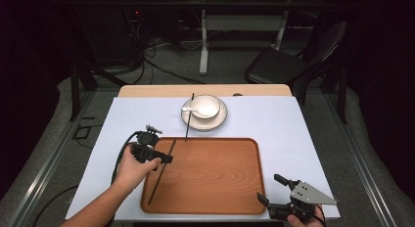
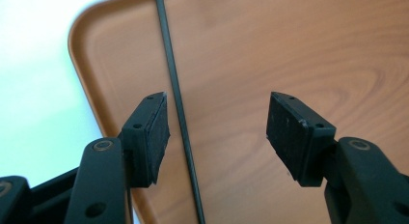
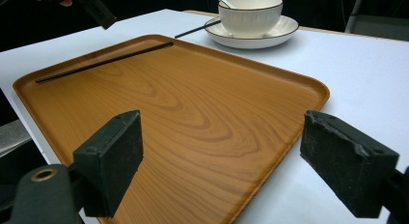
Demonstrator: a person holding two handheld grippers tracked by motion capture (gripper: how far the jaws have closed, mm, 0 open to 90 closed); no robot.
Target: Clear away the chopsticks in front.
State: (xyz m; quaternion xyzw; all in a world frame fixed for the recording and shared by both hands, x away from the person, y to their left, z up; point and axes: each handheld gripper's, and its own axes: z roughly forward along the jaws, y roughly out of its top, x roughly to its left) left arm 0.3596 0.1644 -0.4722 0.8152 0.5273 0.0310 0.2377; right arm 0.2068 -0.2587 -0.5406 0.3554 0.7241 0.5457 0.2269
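Note:
A thin black chopstick [image 1: 160, 174] lies on the left side of the wooden tray [image 1: 220, 188]. My left gripper [image 1: 165, 157] hovers over the chopstick's far part, open. In the left gripper view the chopstick [image 2: 178, 103] runs between the jaws, close to the left pad [image 2: 156, 132] and apart from the right one. A second chopstick [image 1: 189, 117] leans on the plate [image 1: 221, 120] that holds a white bowl [image 1: 209, 105] with a spoon [image 1: 192, 110]. My right gripper [image 1: 268, 187] sits at the tray's near right corner, open with nothing between its jaws.
The tray [image 3: 202, 113] rests on a white table cover [image 1: 293, 134]. The bowl [image 3: 250, 14] and plate [image 3: 251, 35] stand just beyond the tray's far edge. A black chair [image 1: 284, 65] is behind the table.

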